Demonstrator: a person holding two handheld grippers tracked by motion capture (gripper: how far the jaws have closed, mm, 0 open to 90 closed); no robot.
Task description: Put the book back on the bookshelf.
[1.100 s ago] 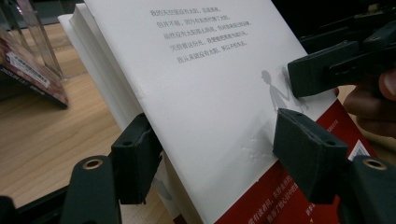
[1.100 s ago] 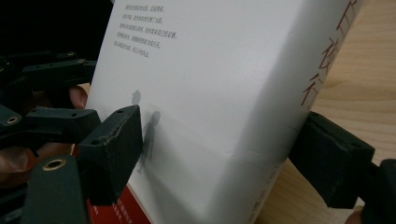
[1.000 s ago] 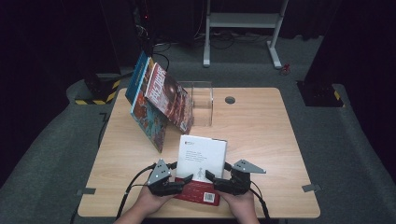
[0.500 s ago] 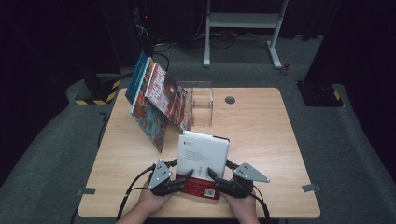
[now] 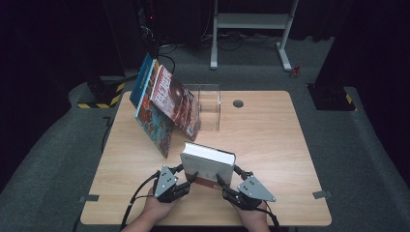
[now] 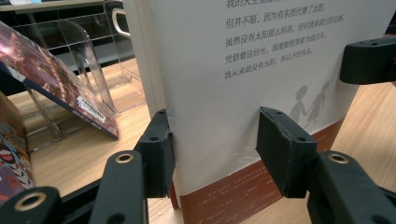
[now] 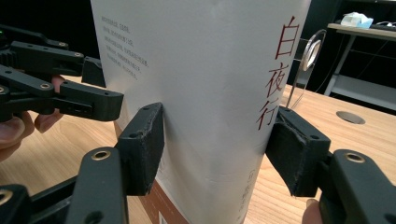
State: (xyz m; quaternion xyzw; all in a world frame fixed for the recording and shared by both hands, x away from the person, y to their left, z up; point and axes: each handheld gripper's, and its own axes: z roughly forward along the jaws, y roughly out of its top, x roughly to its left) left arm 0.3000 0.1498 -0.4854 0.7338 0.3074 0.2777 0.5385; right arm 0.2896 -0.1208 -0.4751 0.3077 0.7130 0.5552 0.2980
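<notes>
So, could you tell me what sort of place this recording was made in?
Probably a lab or studio set up for recording: one wooden table stands on grey carpet against black curtains, with a yellow-and-black hazard-striped block on the floor and a white metal stand behind.

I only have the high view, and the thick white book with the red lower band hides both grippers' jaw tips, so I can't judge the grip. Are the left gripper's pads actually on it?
Observer: Yes. The left gripper has just been closing; one pad presses the printed cover of the thick white book with the red lower band, the other its far side.
Operator: And the right?
Observer: The right gripper, also just closing, clamps across the spine with red characters.
Operator: Any damage?
Observer: A faint crease shows in the cover beside a left pad.
</notes>
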